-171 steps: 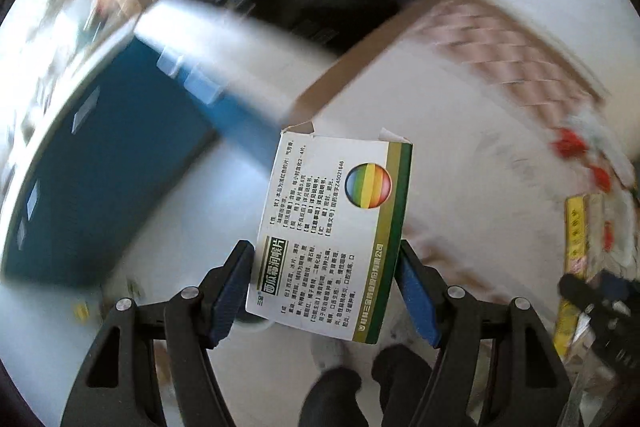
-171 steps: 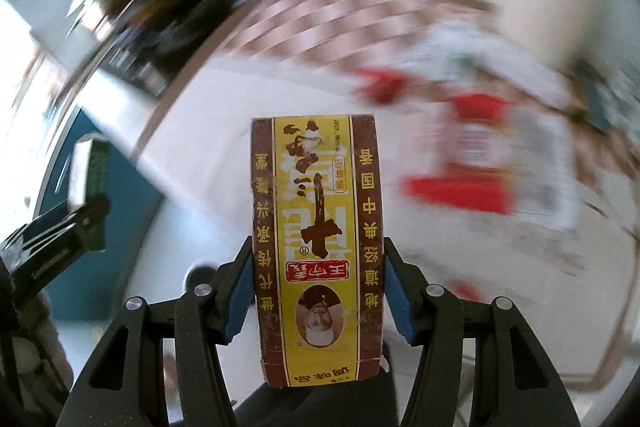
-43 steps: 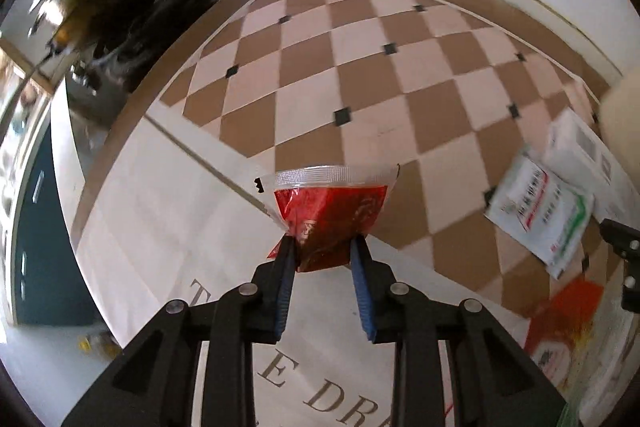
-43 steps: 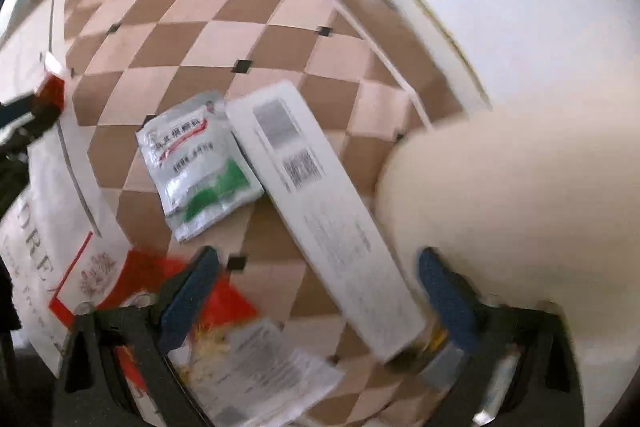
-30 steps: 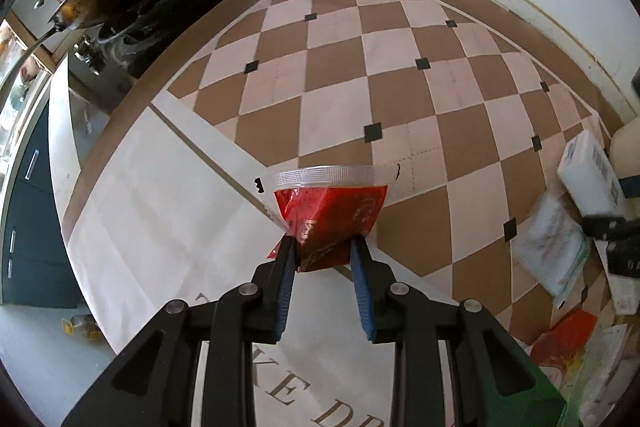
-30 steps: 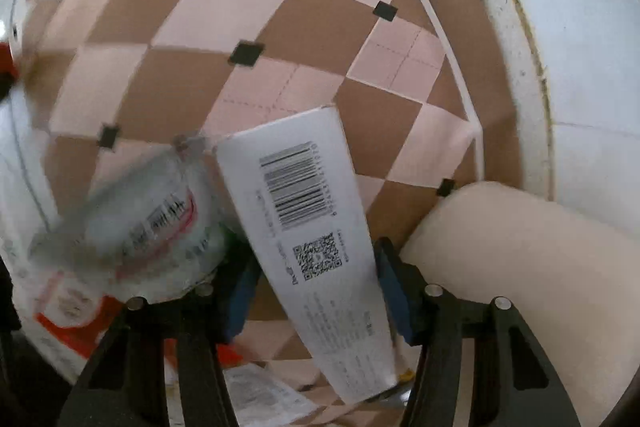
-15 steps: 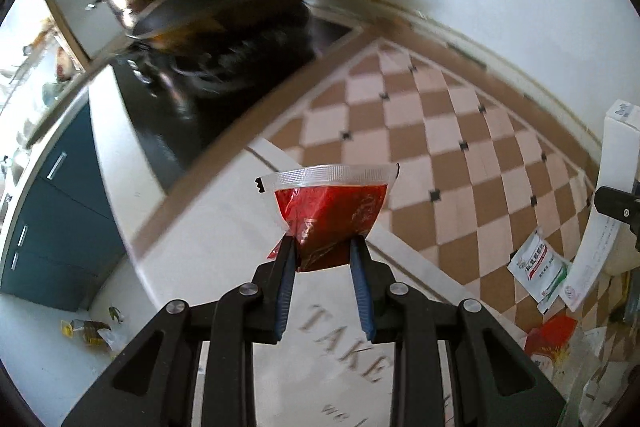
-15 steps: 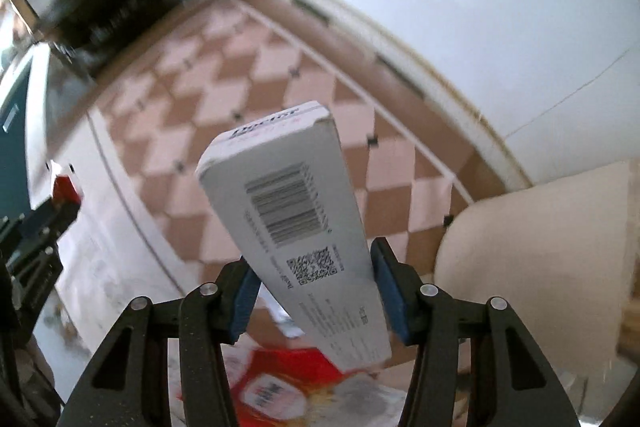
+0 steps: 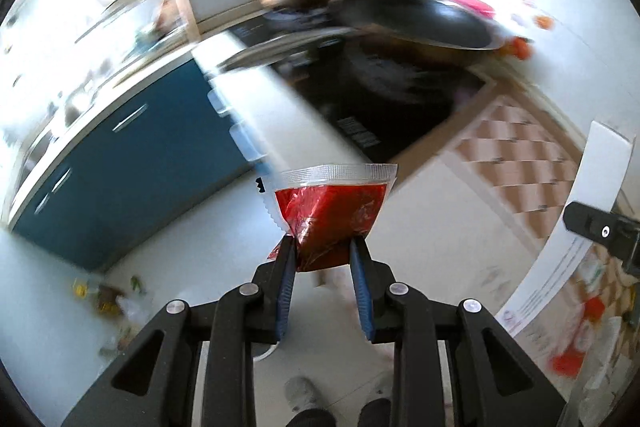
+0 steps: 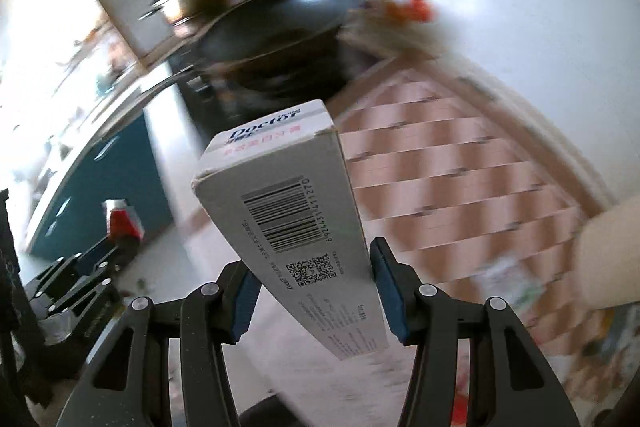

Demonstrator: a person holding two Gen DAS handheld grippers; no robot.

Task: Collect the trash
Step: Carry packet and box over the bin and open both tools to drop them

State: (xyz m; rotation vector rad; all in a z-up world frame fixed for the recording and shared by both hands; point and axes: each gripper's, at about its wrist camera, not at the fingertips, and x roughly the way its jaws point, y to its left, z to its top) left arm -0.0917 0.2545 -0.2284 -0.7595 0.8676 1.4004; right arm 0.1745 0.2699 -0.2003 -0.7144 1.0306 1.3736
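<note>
My left gripper [image 9: 323, 247] is shut on a red sauce sachet [image 9: 331, 213] with a clear sealed top, held up in the air. My right gripper [image 10: 310, 267] is shut on a long white carton [image 10: 292, 219] with a barcode and a QR code, held tilted above the counter. The carton also shows at the right edge of the left wrist view [image 9: 568, 235], and the sachet shows small at the left of the right wrist view [image 10: 122, 223]. More wrappers [image 9: 576, 351] lie blurred on the checkered cloth at the lower right.
A black wok [image 9: 412, 23] sits on a dark hob [image 9: 384, 99] at the back, with a steel pot behind it. Blue cabinets [image 9: 132, 163] stand at the left. Litter [image 9: 108, 301] lies on the white floor below. The checkered cloth [image 10: 452, 187] covers the counter at the right.
Both grippers have lifted and tilted up away from the checkered cloth, toward the hob and the floor. The sachet and the carton stay held.
</note>
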